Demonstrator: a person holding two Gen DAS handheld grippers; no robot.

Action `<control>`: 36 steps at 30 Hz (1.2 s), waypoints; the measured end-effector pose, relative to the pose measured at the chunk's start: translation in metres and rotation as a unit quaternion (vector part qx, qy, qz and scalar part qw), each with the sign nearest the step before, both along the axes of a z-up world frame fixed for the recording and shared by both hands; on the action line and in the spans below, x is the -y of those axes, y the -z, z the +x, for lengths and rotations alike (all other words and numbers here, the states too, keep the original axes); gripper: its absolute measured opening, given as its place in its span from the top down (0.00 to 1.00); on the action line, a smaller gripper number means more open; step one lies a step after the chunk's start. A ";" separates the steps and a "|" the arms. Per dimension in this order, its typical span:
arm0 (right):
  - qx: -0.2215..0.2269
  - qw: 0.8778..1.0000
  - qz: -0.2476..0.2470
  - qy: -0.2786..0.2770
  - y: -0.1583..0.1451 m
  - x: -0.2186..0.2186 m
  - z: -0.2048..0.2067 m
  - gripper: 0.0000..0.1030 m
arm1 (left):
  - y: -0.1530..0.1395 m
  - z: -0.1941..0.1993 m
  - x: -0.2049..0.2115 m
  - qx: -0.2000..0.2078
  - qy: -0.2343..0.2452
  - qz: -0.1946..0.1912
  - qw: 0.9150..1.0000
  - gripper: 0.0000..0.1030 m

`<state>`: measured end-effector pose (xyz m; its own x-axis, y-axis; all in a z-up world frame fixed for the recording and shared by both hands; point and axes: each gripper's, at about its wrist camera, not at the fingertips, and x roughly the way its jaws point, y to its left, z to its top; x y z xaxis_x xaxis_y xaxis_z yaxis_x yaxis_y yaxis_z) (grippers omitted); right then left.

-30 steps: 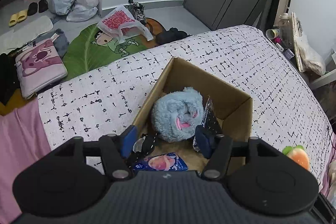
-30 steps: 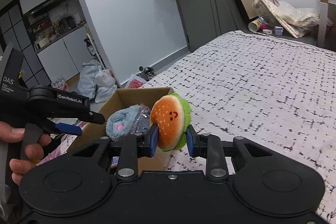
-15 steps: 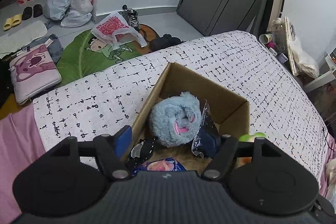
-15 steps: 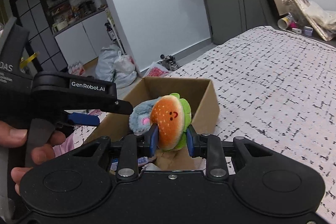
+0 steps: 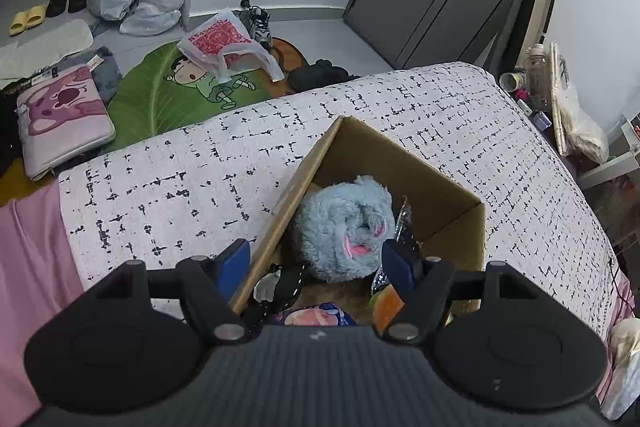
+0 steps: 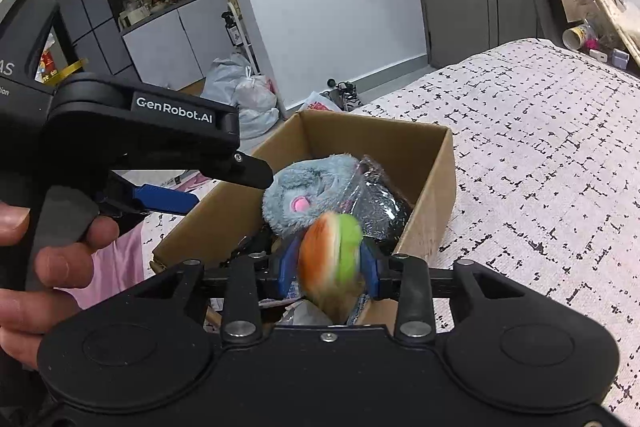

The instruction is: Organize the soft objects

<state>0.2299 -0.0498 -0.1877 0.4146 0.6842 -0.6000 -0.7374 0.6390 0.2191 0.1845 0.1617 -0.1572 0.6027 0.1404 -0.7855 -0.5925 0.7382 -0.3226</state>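
The blurred orange-and-green burger plush (image 6: 330, 251) sits between the right gripper (image 6: 329, 273), whose jaws have just been opening, over the cardboard box (image 6: 430, 195). Beyond it lies the blue furry plush (image 6: 308, 195). The left gripper (image 5: 316, 263) gapes wide astride the box's near wall. The bedspread (image 6: 540, 163) beyond lies bare.

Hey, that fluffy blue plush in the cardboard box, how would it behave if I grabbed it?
The blue plush looks long-piled and curled on itself, so it would probably squash and flop rather than hold shape. It is likely light for its bulk. Wedged against the cardboard box wall, it seems unlikely to roll.
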 end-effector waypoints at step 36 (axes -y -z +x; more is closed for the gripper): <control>0.007 0.982 0.093 0.167 -0.085 0.155 -0.008 0.00 | -0.074 -0.026 0.077 0.010 0.078 0.056 0.995 0.12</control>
<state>0.2217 -0.2047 -0.1025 0.6415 0.6065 -0.4697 -0.4981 0.7950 0.3462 0.1588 0.0846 -0.0828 0.6398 0.1296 -0.7575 -0.4619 0.8526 -0.2443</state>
